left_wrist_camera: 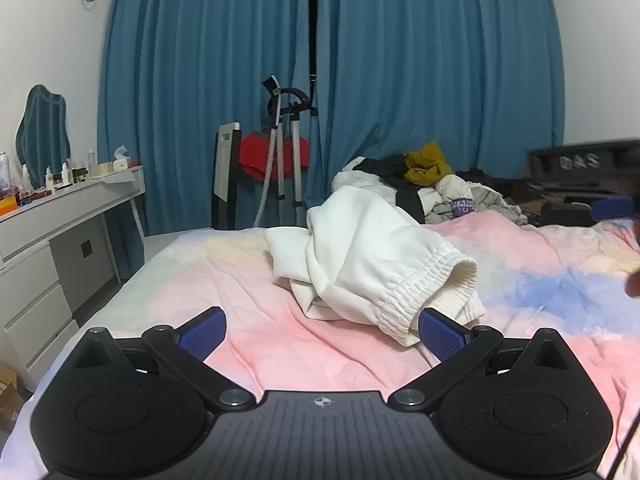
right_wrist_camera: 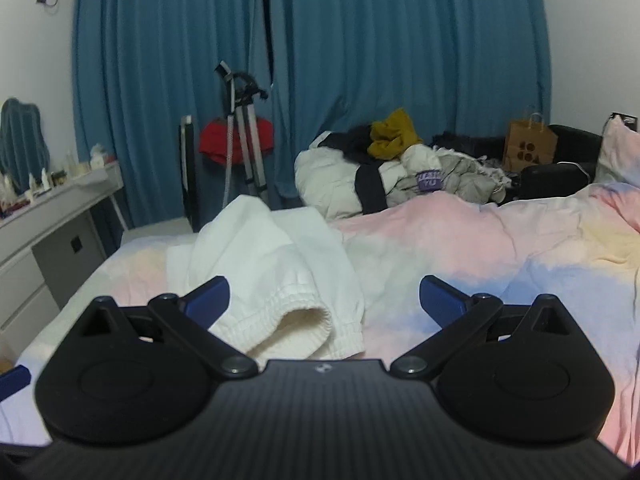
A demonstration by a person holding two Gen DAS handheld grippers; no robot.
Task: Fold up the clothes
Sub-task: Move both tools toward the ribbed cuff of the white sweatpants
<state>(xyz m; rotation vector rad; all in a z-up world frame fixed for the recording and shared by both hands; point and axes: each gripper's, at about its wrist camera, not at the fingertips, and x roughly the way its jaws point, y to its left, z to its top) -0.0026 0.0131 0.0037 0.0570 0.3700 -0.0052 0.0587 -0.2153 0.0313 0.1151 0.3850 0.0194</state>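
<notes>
White sweatpants (left_wrist_camera: pixel 372 252) lie crumpled on the pastel bed cover (left_wrist_camera: pixel 248 296), their elastic waistband (left_wrist_camera: pixel 416 300) turned toward me. My left gripper (left_wrist_camera: pixel 322 334) hovers open just short of them, its right pad (left_wrist_camera: pixel 440 334) close beside the waistband, with nothing between the fingers. In the right wrist view the same sweatpants (right_wrist_camera: pixel 272 268) sit at centre left, the waistband opening (right_wrist_camera: pixel 300 328) gaping. My right gripper (right_wrist_camera: pixel 324 300) is open above that waistband, holding nothing. The blurred right gripper (left_wrist_camera: pixel 612 204) also shows at the far right of the left wrist view.
A pile of unfolded clothes (right_wrist_camera: pixel 400 176) with a mustard garment (right_wrist_camera: pixel 390 136) sits at the bed's far end. A grey dresser (left_wrist_camera: pixel 60 240) with bottles runs along the left. A garment steamer stand (left_wrist_camera: pixel 288 152), blue curtains (left_wrist_camera: pixel 400 60) and a brown paper bag (right_wrist_camera: pixel 528 148) stand behind.
</notes>
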